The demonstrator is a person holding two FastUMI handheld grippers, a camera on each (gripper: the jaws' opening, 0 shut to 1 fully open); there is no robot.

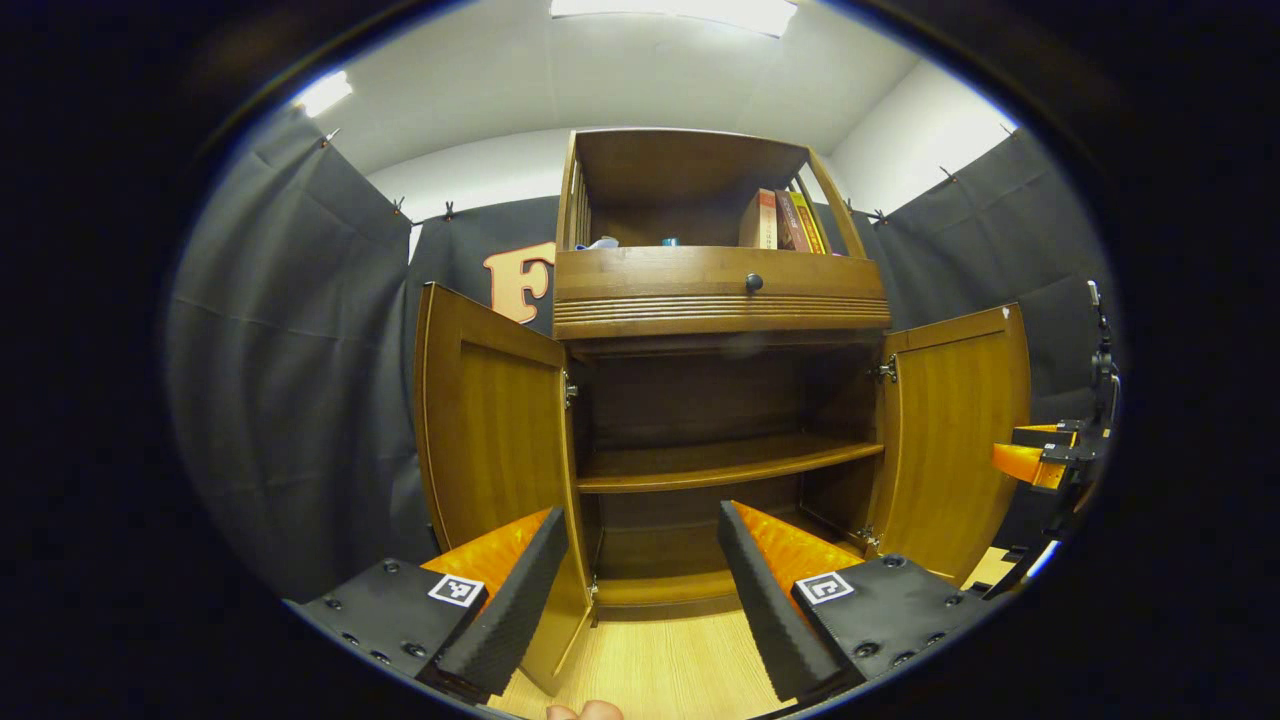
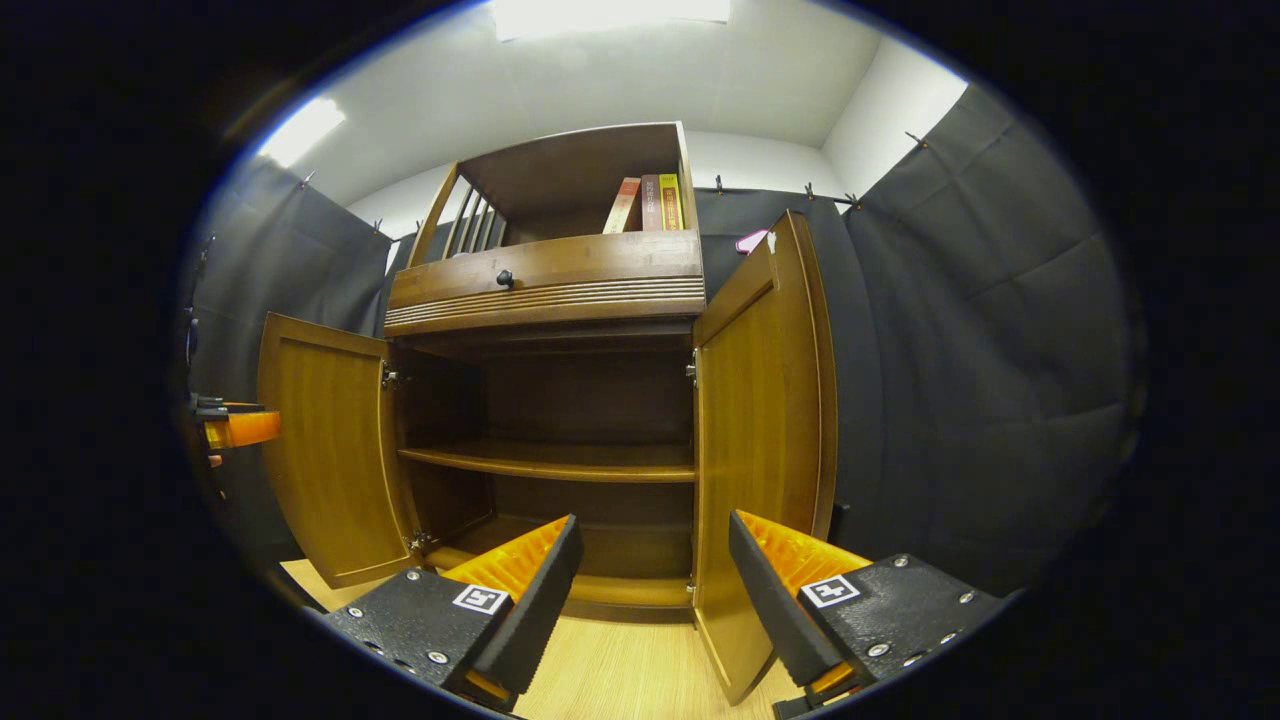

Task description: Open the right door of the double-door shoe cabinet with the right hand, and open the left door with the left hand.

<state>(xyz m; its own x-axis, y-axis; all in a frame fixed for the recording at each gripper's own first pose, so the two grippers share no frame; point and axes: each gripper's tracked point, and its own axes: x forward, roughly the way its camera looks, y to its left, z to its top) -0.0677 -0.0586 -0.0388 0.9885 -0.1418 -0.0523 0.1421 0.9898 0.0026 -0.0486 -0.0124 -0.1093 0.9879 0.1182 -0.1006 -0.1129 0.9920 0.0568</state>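
Now we see the shoe cabinet [image 1: 720,300] with both doors swung wide: the left door [image 1: 490,430] and the right door [image 2: 765,420] stand out from its front. Our left hand-held gripper [image 1: 640,590] and right hand-held gripper [image 2: 655,600] hover before it, both released, grasping nothing.

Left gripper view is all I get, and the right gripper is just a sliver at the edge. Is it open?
Observer: Yes, the right gripper has its fingers spread, with nothing pressed between them.
Operator: Where's the right door relative to it?
Observer: The right door stands wide open. Its lower edge shows in the gap between those fingers, near the right one. I cannot tell if they touch.
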